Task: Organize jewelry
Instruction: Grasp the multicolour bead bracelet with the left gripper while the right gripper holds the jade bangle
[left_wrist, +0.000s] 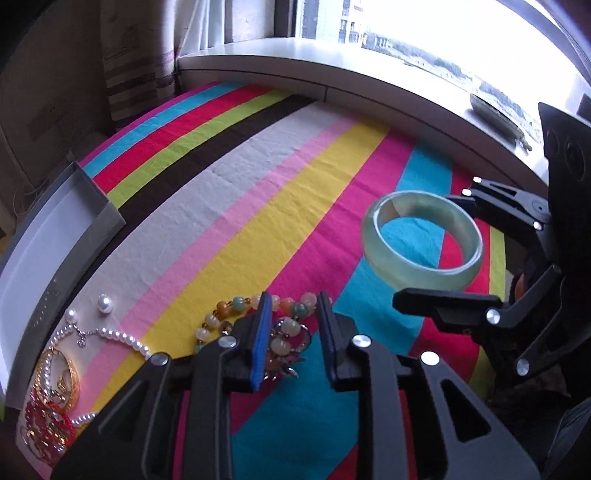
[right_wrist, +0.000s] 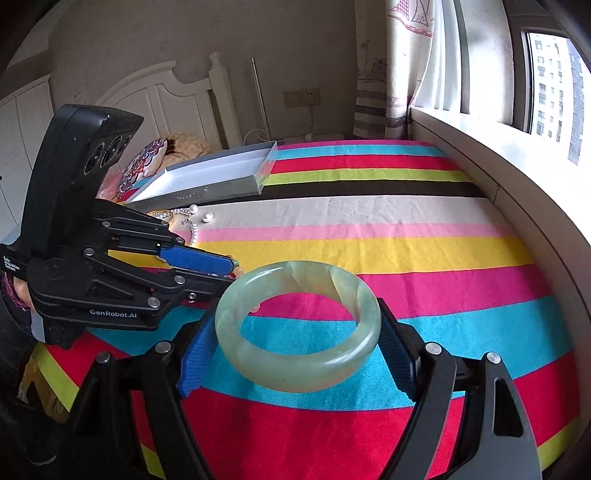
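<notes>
A pale green jade bangle (right_wrist: 295, 373) hangs above the striped cloth (right_wrist: 406, 221), and my right gripper (right_wrist: 297, 310) is shut on it, blue pads pressing its two sides. The left wrist view shows the same bangle (left_wrist: 406, 273) in the right gripper (left_wrist: 424, 243) at the right. My left gripper (left_wrist: 294, 297) points down over a beaded bracelet (left_wrist: 236, 304) and a metal pendant (left_wrist: 288, 332). Its jaws stand narrowly apart with the pendant between them, and the pads are not pressing it. A pearl necklace (left_wrist: 122, 338), two loose pearls (left_wrist: 104, 303), gold rings (left_wrist: 62, 376) and red jewelry (left_wrist: 48, 421) lie at the lower left.
An open grey box with a white inside (left_wrist: 44, 236) sits at the cloth's left edge, also seen as the box (right_wrist: 221, 173) at the far side in the right wrist view. A white window sill (left_wrist: 332, 59) borders the bed. A headboard (right_wrist: 155, 92) and a pillow (right_wrist: 144, 162) lie behind.
</notes>
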